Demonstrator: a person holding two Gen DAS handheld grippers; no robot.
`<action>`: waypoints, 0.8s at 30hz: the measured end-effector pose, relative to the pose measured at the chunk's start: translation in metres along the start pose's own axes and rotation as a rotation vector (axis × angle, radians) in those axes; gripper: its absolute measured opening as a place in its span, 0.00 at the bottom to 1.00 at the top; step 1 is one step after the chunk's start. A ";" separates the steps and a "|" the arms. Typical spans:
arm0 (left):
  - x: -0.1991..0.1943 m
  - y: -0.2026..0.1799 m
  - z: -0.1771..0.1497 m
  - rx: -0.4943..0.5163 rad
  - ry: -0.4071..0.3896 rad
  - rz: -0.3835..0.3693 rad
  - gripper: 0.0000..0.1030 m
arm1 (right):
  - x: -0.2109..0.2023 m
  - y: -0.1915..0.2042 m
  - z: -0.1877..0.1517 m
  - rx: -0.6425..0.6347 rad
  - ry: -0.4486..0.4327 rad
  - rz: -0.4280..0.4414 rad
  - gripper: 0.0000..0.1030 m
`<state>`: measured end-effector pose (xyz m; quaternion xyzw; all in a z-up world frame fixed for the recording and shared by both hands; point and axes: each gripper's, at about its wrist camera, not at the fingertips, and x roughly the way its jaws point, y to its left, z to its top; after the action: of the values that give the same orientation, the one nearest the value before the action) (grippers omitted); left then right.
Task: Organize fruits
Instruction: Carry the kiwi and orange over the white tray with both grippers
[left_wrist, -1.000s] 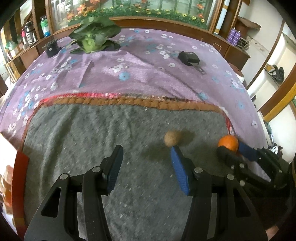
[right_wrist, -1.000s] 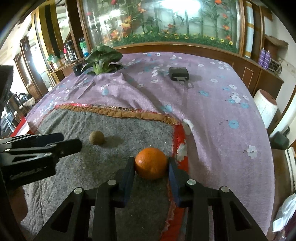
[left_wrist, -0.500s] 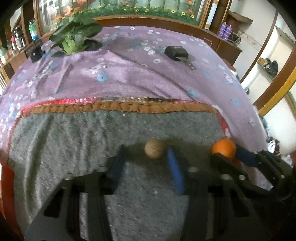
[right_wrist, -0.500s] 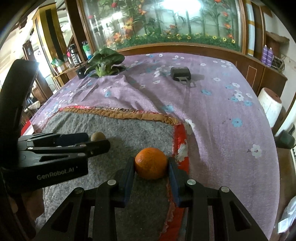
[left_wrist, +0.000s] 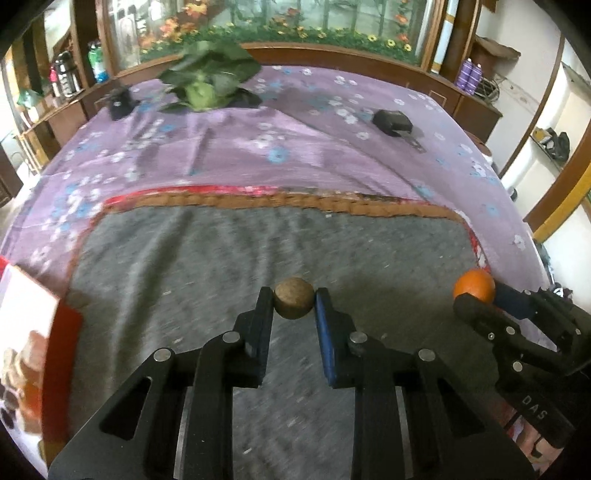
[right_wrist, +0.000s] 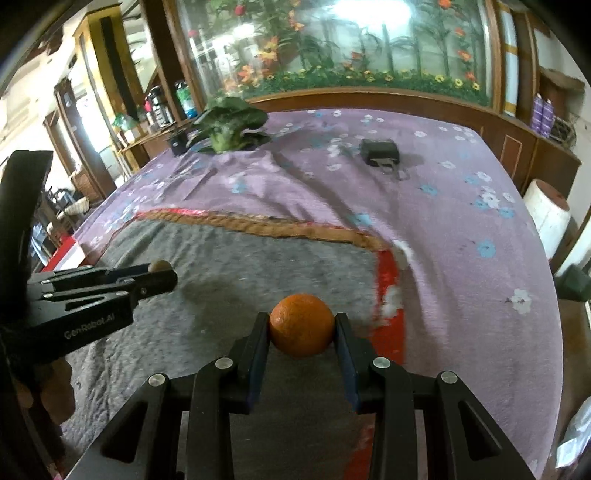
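My left gripper (left_wrist: 293, 303) is shut on a small round brown fruit (left_wrist: 293, 302), over the grey mat (left_wrist: 221, 258). My right gripper (right_wrist: 301, 325) is shut on an orange (right_wrist: 301, 324) near the mat's right edge. In the left wrist view the orange (left_wrist: 474, 283) and right gripper (left_wrist: 476, 295) show at the right. In the right wrist view the left gripper (right_wrist: 162, 273) with the brown fruit (right_wrist: 159, 266) shows at the left.
A red-edged tray or box (left_wrist: 40, 354) with food sits at the left edge. A leafy green vegetable (left_wrist: 207, 85), a small black pot (left_wrist: 120, 105) and a black device (left_wrist: 393, 122) lie on the purple flowered cloth (left_wrist: 295, 155) farther back.
My left gripper moved forward to the brown fruit and closed on it. My right gripper keeps holding the orange and the view has shifted a little.
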<state>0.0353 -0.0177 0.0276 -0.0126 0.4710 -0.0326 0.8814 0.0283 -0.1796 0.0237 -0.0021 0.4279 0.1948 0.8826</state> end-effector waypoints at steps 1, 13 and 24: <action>-0.003 0.004 -0.003 -0.003 -0.003 0.013 0.21 | 0.000 0.005 -0.001 -0.005 0.003 0.008 0.33; -0.038 0.055 -0.029 -0.072 -0.038 0.083 0.21 | -0.003 0.075 -0.005 -0.075 0.012 0.076 0.33; -0.077 0.112 -0.051 -0.169 -0.088 0.157 0.21 | -0.001 0.151 -0.004 -0.187 0.016 0.151 0.33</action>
<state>-0.0445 0.0995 0.0571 -0.0513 0.4323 0.0767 0.8970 -0.0272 -0.0409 0.0469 -0.0538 0.4140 0.2998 0.8578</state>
